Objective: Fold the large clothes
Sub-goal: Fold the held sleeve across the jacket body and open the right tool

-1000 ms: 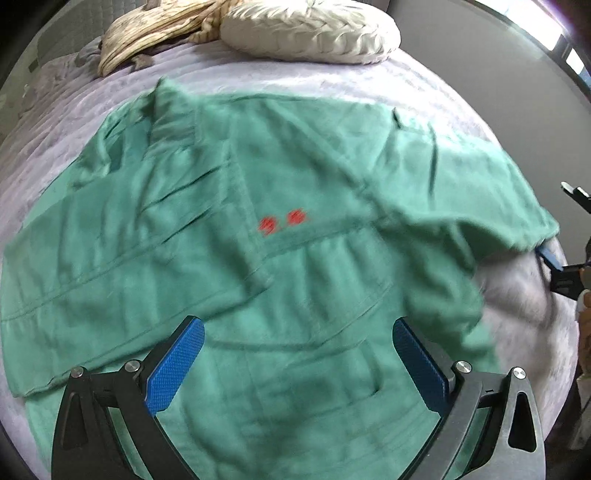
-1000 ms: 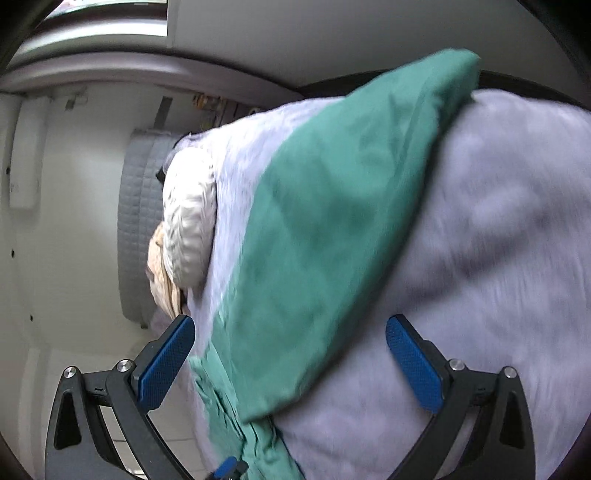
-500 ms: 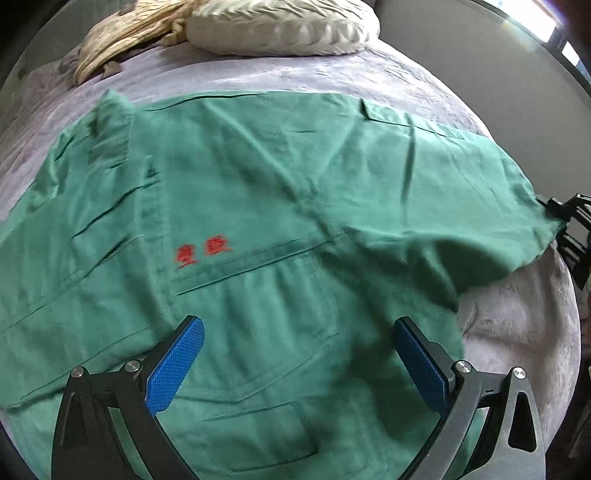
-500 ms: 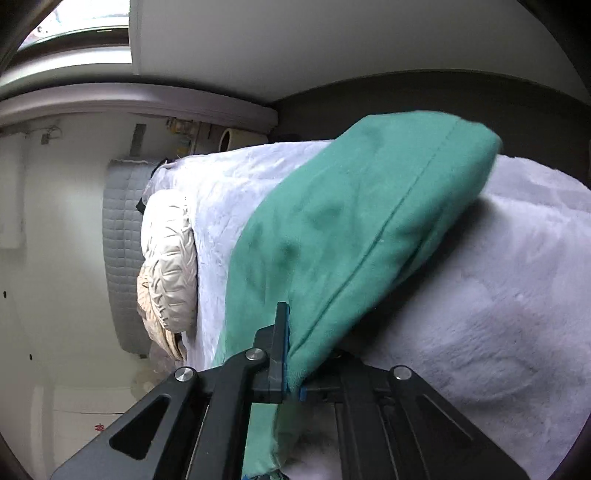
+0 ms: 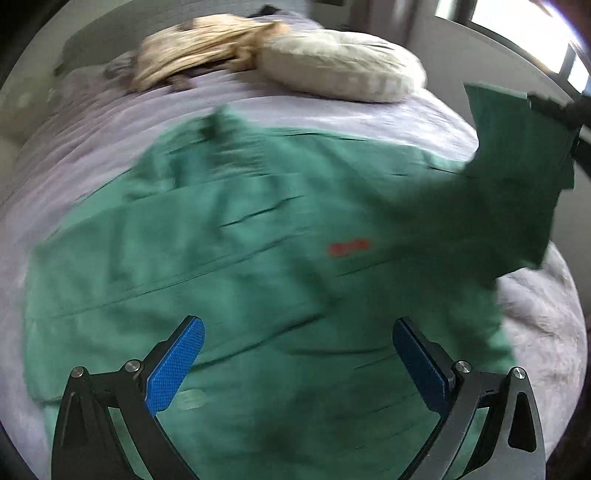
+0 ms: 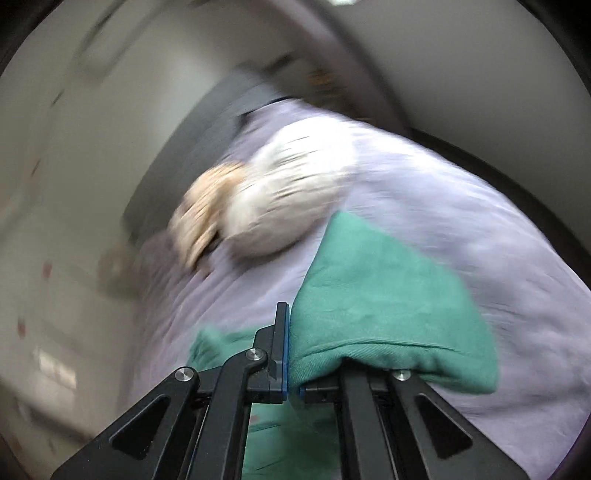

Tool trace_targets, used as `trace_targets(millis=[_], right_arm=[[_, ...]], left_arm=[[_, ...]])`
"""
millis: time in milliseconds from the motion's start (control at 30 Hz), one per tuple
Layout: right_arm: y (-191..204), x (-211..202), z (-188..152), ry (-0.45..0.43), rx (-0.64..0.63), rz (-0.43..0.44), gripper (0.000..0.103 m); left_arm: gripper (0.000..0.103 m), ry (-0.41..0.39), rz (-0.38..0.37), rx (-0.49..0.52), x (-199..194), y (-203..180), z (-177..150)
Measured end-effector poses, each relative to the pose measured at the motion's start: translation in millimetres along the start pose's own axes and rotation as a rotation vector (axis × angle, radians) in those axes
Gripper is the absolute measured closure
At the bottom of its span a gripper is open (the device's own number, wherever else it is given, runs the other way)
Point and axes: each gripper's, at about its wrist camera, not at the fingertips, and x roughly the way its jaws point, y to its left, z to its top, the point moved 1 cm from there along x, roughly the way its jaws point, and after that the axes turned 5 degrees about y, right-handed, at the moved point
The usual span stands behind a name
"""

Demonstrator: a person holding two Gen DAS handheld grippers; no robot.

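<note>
Lilac bedspread (image 5: 332,110) under green shirt (image 5: 221,258), sleeve pinched in right hand-held gripper (image 6: 293,369); left hand-held gripper (image 5: 295,354) wide.

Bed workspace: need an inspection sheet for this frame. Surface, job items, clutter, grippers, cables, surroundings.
Surface: bed with a lilac cover, rumpled at its right edge.
Job's things: green shirt spread over the bed, with a red mark on its chest; its right sleeve is lifted off the cover.
Clutter: cream pillow and a beige cloth at the head of the bed, apart from the shirt.
Grippers: left gripper open above the shirt's lower part, holding nothing; right gripper shut on the sleeve.
Cables: nothing seen.
Surroundings: window at upper right, grey headboard, pale wall; both views are motion-blurred.
</note>
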Motion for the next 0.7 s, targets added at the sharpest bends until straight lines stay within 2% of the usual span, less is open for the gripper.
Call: trace_targets(millis=[133,233,300,333,433,567,633,700], right_arm=[[85,63,-44,0.13,-0.219,0.036,0.099],[123,117,-90,0.26,-0.284,0.06,0.099],[133,146,-116,0.338,-0.284,0.066,0.099],[137,164,-136,0.395,-0.283,0.046,0.099],[125,195,-160,0.488,-0.247,-0.017,0.095],[113,191,-168,0.51,-0.18,-0.014,0.092],[109,182,-167,0.51,-0.14,0.002,0.084],[105,175,-165,0.503,-0.093,0.012,0.045]], left_arm=[[0.001,0.006,0.085,-0.094,-5,61,-21],[0.001,0.006,0.159,-0.16,-9,106,-37],[0.001,0.01,0.22,-0.222,-12,144,-51],[0.001,0.015,0.244,-0.252,-13,162,-58],[0.001,0.038,0.298,-0.345,-16,209,-80],[0.001,0.045,0.339,-0.41,-18,251,-102],[0.001,0.046,0.36,-0.425,-13,267,-110],[0.001,0.061,0.372,-0.439,-6,280,-113]])
